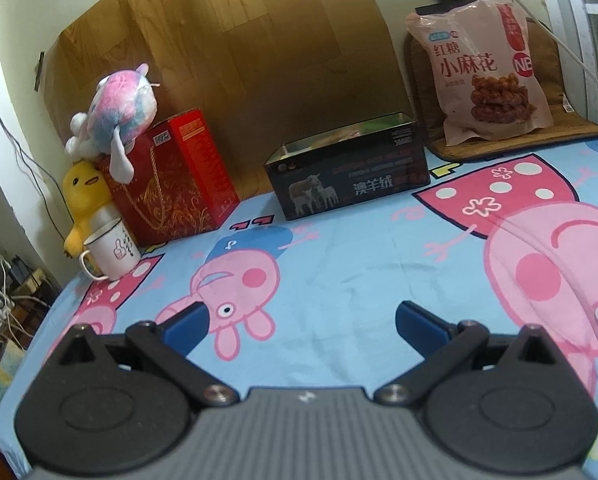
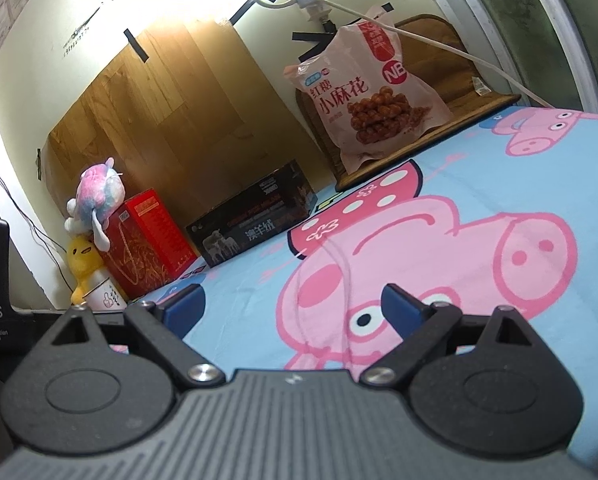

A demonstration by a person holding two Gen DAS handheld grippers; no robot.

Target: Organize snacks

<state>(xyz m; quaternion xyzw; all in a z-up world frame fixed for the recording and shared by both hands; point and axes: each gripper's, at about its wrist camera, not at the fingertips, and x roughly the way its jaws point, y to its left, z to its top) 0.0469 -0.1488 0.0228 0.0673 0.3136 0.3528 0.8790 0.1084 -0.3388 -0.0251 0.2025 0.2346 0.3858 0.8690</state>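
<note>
Blue cartoon-pig bedsheet (image 1: 339,264) spreads beneath both tools. Left gripper (image 1: 301,322) hovers with its blue fingers spread wide and nothing between them; right gripper (image 2: 291,306) is likewise wide apart and holds nothing. Straight ahead of the left gripper, well apart, sits an open dark box (image 1: 351,168). Further ahead and to the right, the pink snack bag (image 1: 483,68) stands upright on a brown mat (image 1: 515,140), leaning against the wall. Ahead to the left stand a red box (image 1: 179,176), a plush toy (image 1: 115,112) atop it, and a white mug (image 1: 113,252).
</note>
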